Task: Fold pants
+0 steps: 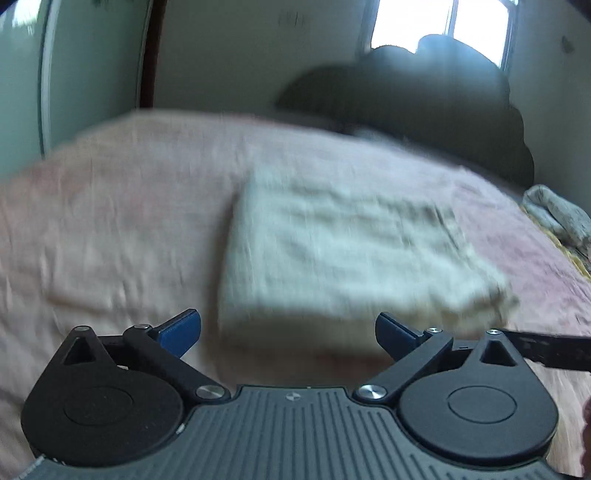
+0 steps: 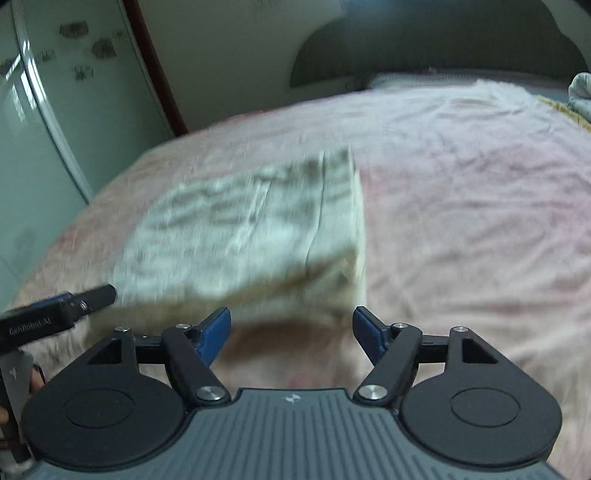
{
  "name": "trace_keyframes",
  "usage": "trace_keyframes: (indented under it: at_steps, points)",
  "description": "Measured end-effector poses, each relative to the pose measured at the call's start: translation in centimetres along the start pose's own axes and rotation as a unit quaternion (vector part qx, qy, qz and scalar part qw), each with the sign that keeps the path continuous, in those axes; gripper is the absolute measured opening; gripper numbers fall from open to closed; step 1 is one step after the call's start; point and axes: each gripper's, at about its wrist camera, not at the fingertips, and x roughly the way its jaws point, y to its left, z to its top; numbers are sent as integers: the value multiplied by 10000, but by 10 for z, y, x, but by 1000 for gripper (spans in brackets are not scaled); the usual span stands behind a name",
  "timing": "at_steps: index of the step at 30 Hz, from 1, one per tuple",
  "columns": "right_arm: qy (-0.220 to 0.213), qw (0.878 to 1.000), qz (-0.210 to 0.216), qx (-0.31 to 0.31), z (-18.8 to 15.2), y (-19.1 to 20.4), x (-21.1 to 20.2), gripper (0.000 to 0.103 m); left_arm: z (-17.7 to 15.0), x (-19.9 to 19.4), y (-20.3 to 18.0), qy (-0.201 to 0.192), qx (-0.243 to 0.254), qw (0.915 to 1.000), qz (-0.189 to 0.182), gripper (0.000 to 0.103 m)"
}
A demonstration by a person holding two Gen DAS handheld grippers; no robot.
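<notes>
The pale cream pants [image 1: 343, 254] lie folded into a thick rectangle on the pink bedspread [image 1: 110, 206]. They also show in the right wrist view [image 2: 251, 229]. My left gripper [image 1: 288, 338] is open and empty, just short of the fold's near edge. My right gripper [image 2: 291, 332] is open and empty, also just short of the near edge, toward the fold's right corner. The left gripper shows in the right wrist view [image 2: 59, 314] at the left. Both views are blurred.
A dark headboard [image 1: 424, 103] stands at the far end of the bed under a window [image 1: 443, 26]. A crumpled pale cloth [image 1: 557, 214] lies at the bed's right edge. A green wardrobe door [image 2: 44, 122] stands at the left.
</notes>
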Motion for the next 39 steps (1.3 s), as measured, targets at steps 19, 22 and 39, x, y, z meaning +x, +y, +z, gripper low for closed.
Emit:
trace_keyframes:
  at_steps: [19, 22, 39]
  points:
    - [-351, 9924, -947, -701, -51, 32, 9, 100, -27, 1, -8, -67, 611, 9971, 450, 103]
    - [-447, 9913, -1029, -692, -55, 35, 10, 102, -28, 2, -9, -64, 651, 9967, 475, 103]
    - [-494, 9915, -995, -684, -56, 34, 10, 103, -27, 4, -9, -61, 667, 9965, 492, 103]
